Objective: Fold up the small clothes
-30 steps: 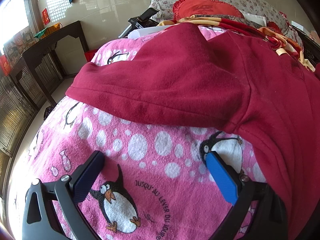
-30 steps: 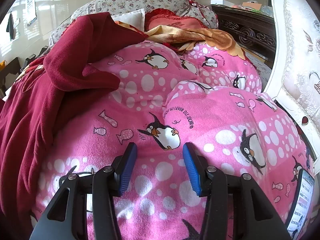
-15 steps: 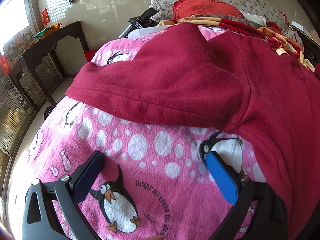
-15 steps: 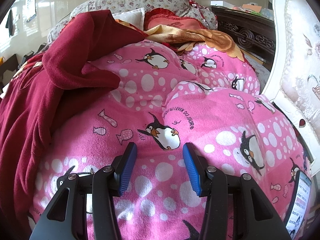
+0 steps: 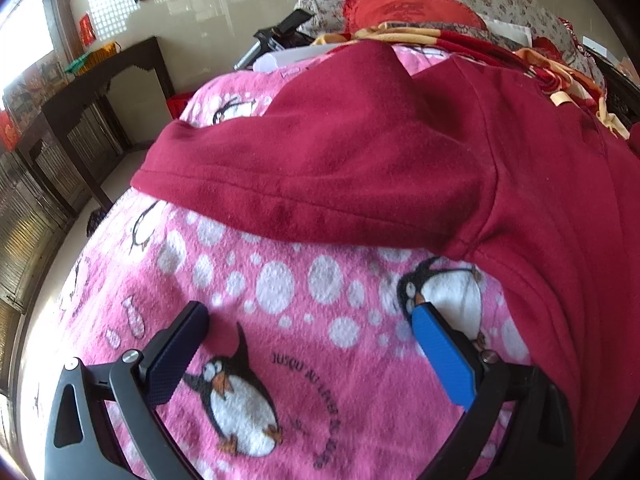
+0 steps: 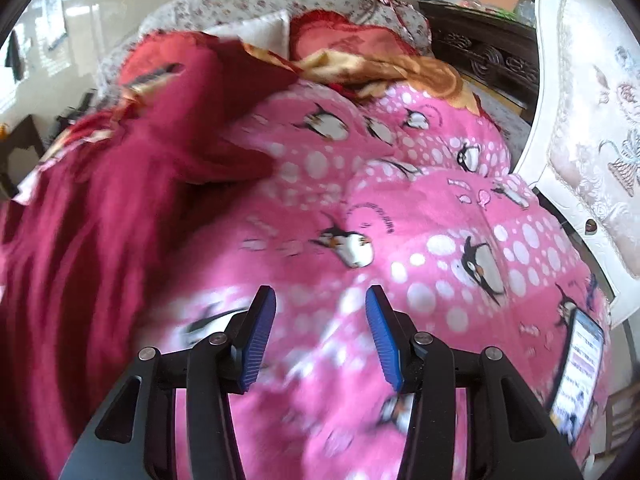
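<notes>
- Left gripper (image 5: 304,316), lower frame: we see its jaws spread wide and empty over the penguin blanket (image 5: 280,280).
- Right gripper (image 6: 320,300), lower centre: jaws parted, nothing between them; this view is motion-blurred.
- Dark red top (image 5: 360,152): fills the upper right of the left view, one sleeve reaching left; in the right view it lies along the left edge (image 6: 80,220).
- Progress: we judge folding barely begun, with the top lying rumpled and both sleeves and body left to fold.
</notes>
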A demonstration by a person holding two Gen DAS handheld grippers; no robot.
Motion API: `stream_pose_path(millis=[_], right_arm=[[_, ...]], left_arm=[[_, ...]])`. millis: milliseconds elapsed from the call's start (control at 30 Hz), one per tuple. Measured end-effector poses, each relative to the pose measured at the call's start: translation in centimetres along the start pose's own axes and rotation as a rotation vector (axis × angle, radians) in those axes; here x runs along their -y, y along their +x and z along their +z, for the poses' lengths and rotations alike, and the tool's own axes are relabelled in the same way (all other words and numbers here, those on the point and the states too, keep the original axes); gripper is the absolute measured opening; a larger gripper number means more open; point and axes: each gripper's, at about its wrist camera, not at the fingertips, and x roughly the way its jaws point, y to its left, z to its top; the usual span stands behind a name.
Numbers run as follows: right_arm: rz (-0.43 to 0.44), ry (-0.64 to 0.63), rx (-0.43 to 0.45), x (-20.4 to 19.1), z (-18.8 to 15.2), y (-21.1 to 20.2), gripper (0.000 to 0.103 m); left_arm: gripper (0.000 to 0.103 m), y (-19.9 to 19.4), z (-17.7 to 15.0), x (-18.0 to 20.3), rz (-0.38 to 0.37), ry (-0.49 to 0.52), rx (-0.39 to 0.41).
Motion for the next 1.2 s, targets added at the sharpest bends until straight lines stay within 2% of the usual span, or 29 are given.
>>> stream_pose_path(millis=[133,200,333,467,500,667,800,833,867,1000,1200], right_arm=[[0.096,-0.012,-0.057,-2.3,0.0,-3.8,0.026],[0.143,-0.033,-0.079,-3.9,0.0,-5.8,0.026],[0.219,-0.053,-0.115,-6.8,0.3,-8.9,0.026],[0.337,-0.050,-0.121,-9.3,0.9,-11.4,0.026],[0.356,-0.064,-0.105,-10.2,1.2,-12.1,0.026],[0.325,-0.097,-0.051,-13.3,1.9,-13.1,0.026],[0.456,0.008,-0.128,-14.3,2.8,-13.9,0.026],[0.509,0.009,-0.126,-14.7,3.2,-14.6,0.026],[0.524,-0.002,-0.116,-15.0,3.4,-15.0,0.026],[0.417,-0.084,-0.033,-16.5,3.7,-16.0,0.030],[0.355,-0.099,-0.005,-17.0,3.4,-13.1,0.030]], left_arm=[[0.100,-1.8,-0.1,-0.5,-0.032,-0.001,-0.037],[0.100,-3.7,0.0,-0.7,-0.073,0.000,-0.014],[0.100,-7.7,0.6,-0.7,-0.086,0.017,0.055],[0.100,-11.5,1.3,0.1,-0.128,0.031,0.104],[0.100,-11.8,1.6,0.2,-0.134,0.033,0.106],[0.100,-13.6,2.0,2.1,-0.154,0.063,0.125],[0.100,-14.3,1.9,3.1,-0.170,0.087,0.125],[0.100,-14.3,2.0,3.2,-0.170,0.091,0.126],[0.100,-14.4,2.0,3.4,-0.170,0.094,0.129],[0.100,-14.3,2.1,3.6,-0.183,0.085,0.122],[0.100,-14.1,2.2,4.1,-0.179,0.091,0.118]])
